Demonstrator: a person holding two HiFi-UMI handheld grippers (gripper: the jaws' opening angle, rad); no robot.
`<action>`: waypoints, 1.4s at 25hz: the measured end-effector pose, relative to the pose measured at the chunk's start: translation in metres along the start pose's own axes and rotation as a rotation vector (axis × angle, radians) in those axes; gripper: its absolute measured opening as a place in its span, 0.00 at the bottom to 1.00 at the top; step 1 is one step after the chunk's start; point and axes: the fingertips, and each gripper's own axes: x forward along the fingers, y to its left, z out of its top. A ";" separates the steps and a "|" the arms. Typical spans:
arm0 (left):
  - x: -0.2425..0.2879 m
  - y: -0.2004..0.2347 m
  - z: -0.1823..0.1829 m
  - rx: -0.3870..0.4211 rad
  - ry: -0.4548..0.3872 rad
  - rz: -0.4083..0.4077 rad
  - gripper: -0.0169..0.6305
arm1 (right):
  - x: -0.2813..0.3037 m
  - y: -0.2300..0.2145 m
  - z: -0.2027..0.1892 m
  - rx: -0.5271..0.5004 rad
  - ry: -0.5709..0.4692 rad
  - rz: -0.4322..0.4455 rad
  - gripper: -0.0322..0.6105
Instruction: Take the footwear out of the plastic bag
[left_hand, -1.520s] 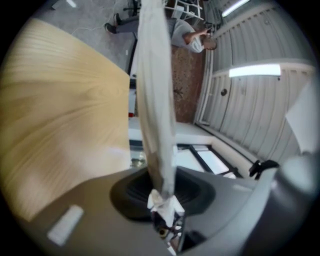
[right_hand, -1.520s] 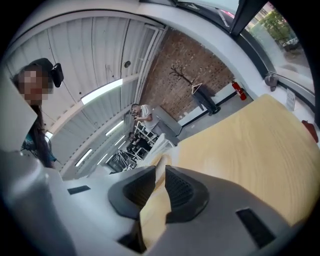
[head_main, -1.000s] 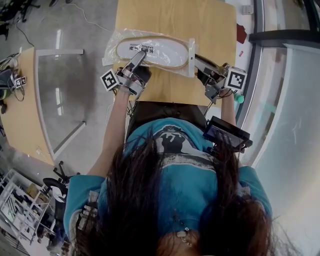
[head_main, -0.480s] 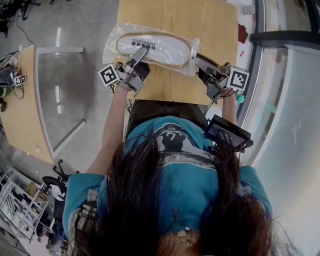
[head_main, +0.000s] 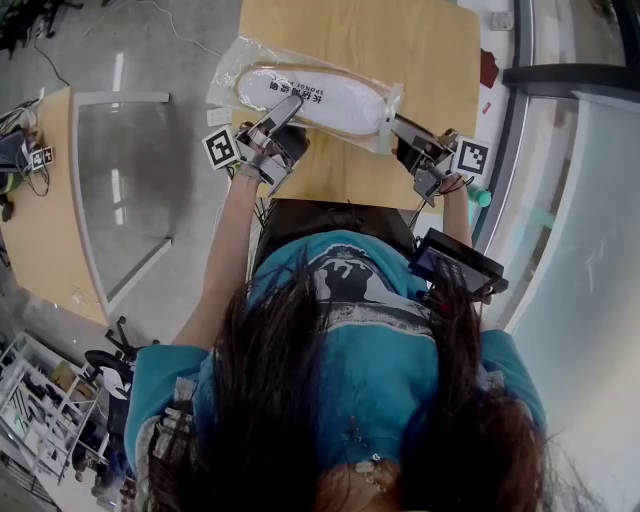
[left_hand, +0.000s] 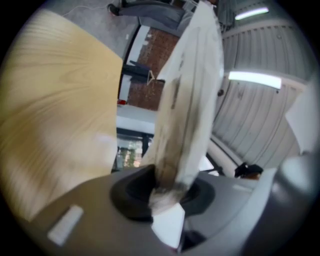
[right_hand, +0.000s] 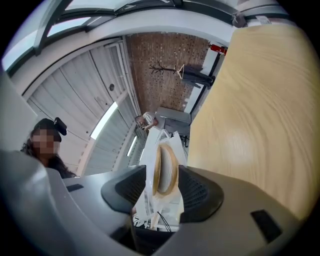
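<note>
right claw (right_hand: 161, 186) has just been opening, pads now loose round the end of the plastic bag (head_main: 226, 88) with the footwear (head_main: 320, 97) inside: likely a regrip. left claw (left_hand: 167, 186) pinches narrow on the bag's crinkly clear film. footwear is flat, white, tan-rimmed, not yet out, on the pale wood tabletop (head_main: 410, 40).

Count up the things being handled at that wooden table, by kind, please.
plastic bag: 1
slipper, inside the bag: 1 showing
tongs: 2. The left tongs are clamped on the bag. The right tongs have just been opening, with bag and slipper between their jaws.
Total: 4
</note>
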 end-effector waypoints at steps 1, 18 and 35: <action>0.000 -0.001 -0.001 -0.020 0.003 -0.022 0.16 | 0.001 -0.001 -0.002 -0.004 0.010 -0.008 0.34; -0.006 0.022 0.007 0.064 -0.080 0.103 0.17 | 0.025 0.027 0.005 -0.050 0.089 -0.024 0.23; -0.018 0.049 0.043 0.311 -0.107 0.352 0.18 | -0.015 -0.001 0.003 -0.031 0.111 -0.192 0.19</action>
